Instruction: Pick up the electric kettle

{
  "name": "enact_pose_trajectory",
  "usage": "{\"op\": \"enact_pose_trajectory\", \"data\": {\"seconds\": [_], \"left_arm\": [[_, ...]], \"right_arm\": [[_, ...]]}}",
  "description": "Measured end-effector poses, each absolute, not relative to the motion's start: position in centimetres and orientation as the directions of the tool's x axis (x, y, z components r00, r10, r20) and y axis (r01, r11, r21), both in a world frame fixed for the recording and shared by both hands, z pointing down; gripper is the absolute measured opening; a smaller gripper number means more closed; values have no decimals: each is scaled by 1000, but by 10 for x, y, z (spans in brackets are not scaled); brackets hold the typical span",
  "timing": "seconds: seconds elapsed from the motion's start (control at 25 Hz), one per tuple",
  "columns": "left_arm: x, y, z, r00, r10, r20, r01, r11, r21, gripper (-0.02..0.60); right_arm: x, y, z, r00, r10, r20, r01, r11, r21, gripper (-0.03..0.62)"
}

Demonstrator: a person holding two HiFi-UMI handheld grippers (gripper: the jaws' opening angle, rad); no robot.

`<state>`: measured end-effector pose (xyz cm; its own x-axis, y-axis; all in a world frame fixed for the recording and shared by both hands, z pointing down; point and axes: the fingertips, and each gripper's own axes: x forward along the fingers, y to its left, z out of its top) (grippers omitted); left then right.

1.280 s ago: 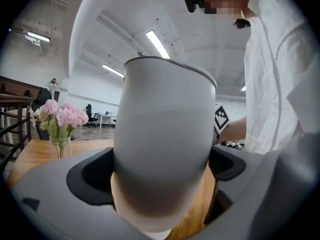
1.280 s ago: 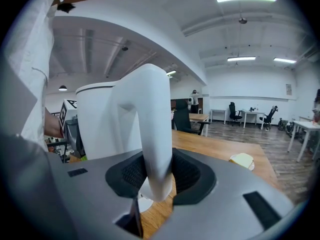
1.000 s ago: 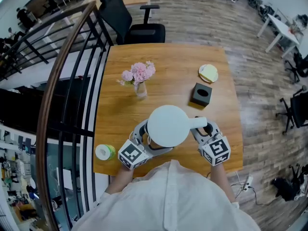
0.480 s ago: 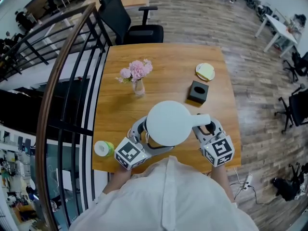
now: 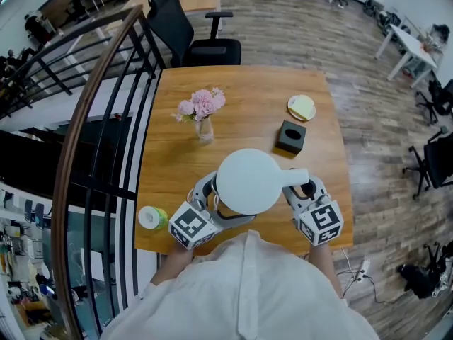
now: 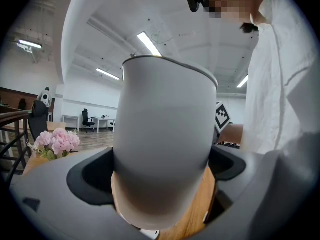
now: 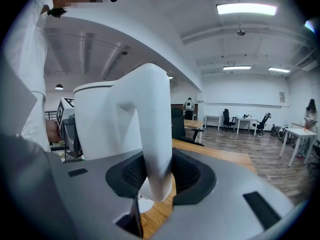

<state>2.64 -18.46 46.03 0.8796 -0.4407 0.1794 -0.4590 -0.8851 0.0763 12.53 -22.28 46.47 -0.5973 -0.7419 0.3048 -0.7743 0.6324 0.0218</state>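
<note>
- Kettle hangs over the worktop's near edge; left tongs clamp its smooth body, which could slide down.
- Right tongs pinch the handle; uneven lifting could tip it.

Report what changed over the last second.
The kettle rose slightly, carried by both tools, then held still. Nothing was taken or released: the left tool stays clamped on its body, the right tool on its handle. Flowers, black box, plate and green roll did not move.
</note>
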Motion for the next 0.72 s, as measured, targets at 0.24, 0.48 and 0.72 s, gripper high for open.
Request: {"op": "enact_pose_trajectory", "data": {"seconds": [0.24, 0.48, 0.72], "left_arm": [[27, -186, 462, 879, -441, 182, -460, -884, 78, 580], [28, -184, 459, 877, -444, 185, -462, -884, 72, 580], [28, -185, 459, 875, -448, 185, -467, -881, 72, 580]], "right_arm": [[126, -224, 466, -596, -742, 305, -776, 630, 17, 127], [128, -222, 466, -598, -740, 306, -775, 631, 12, 126], [127, -224, 466, -600, -740, 302, -775, 632, 10, 126]]}}
